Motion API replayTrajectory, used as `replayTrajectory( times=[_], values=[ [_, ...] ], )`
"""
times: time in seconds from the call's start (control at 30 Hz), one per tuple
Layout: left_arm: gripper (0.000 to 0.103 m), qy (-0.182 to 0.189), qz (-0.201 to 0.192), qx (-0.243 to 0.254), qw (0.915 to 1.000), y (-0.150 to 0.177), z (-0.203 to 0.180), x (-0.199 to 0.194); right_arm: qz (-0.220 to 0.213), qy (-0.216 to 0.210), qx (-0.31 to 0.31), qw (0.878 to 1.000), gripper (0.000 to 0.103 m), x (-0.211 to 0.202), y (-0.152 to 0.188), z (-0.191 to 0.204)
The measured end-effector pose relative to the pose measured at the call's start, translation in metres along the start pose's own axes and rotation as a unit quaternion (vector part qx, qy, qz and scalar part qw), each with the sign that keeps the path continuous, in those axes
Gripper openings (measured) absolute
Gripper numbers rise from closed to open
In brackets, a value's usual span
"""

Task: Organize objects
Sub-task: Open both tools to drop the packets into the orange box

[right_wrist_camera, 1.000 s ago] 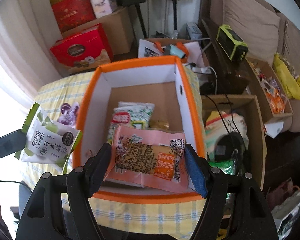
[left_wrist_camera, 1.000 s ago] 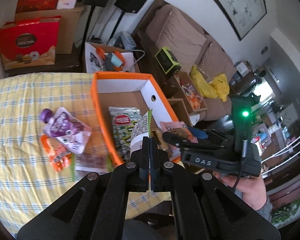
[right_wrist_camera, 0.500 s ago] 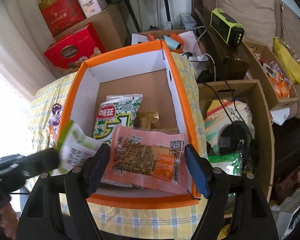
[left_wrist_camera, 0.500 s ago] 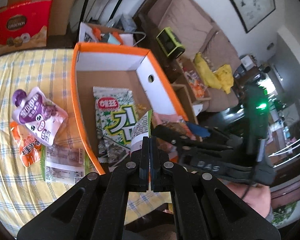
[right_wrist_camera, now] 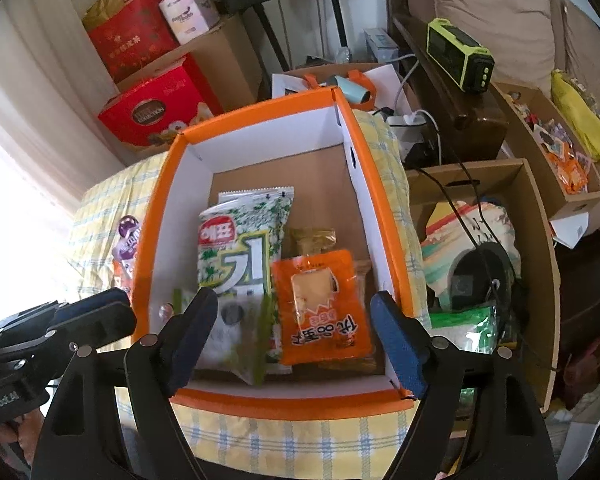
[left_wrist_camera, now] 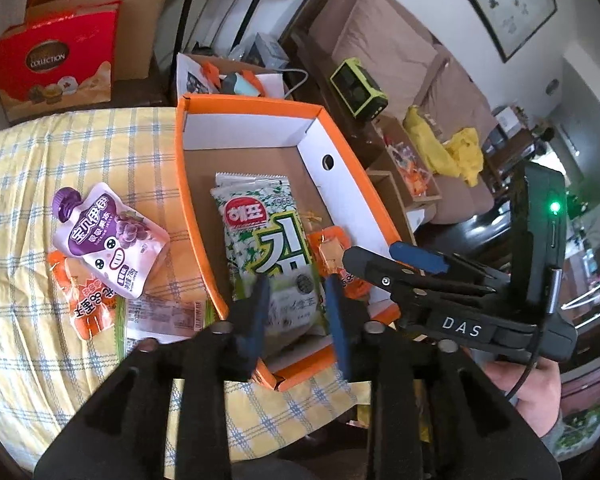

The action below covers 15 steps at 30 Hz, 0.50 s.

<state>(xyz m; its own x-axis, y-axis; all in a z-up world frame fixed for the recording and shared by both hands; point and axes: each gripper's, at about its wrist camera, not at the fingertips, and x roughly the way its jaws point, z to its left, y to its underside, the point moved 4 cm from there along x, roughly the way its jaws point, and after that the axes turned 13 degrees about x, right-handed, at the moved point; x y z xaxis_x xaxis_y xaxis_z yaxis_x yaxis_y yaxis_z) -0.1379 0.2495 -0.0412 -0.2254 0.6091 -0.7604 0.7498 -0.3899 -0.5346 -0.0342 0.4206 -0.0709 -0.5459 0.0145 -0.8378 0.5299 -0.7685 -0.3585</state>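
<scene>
An orange box (left_wrist_camera: 180,184) with white inner walls stands on the yellow checked tablecloth (left_wrist_camera: 60,360). Inside lie a green and white seaweed packet (left_wrist_camera: 264,232), an orange snack packet (right_wrist_camera: 324,308) and a blurred green-and-white packet (right_wrist_camera: 236,336). My left gripper (left_wrist_camera: 296,312) hovers over the box's near end, its jaws opening. The green-and-white packet (left_wrist_camera: 292,308) lies loose below and between them. My right gripper (right_wrist_camera: 294,336) is over the same end, its jaws wide and still opening, with the orange packet lying free beneath. The left gripper (right_wrist_camera: 88,316) shows at that view's left edge.
Left of the box on the cloth lie a purple grape pouch (left_wrist_camera: 108,240), an orange packet (left_wrist_camera: 88,300) and a flat wrapper (left_wrist_camera: 168,316). A red gift box (left_wrist_camera: 56,68) stands behind the table. Open cardboard boxes (right_wrist_camera: 532,208) sit to the right, beside a sofa (left_wrist_camera: 400,52).
The left jaws went from shut on the green-and-white packet to apart, and the packet dropped into the box. The right gripper let its packet fall, and it now lies orange side up.
</scene>
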Motion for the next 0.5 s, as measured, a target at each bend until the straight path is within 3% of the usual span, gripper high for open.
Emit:
replayTrajectory(
  times=[0.2, 0.5],
  values=[
    [0.032, 0.003, -0.009, -0.005, 0.9999, 0.000, 0.006, -0.014, -0.007, -0.003, -0.010, 1.000, 0.081, -0.009, -0.001, 0.010],
    [0.055, -0.034, -0.024, 0.003, 0.9991, 0.008, 0.031, -0.047, -0.015, -0.012, -0.030, 0.999, 0.081, -0.016, 0.003, 0.034]
  ],
)
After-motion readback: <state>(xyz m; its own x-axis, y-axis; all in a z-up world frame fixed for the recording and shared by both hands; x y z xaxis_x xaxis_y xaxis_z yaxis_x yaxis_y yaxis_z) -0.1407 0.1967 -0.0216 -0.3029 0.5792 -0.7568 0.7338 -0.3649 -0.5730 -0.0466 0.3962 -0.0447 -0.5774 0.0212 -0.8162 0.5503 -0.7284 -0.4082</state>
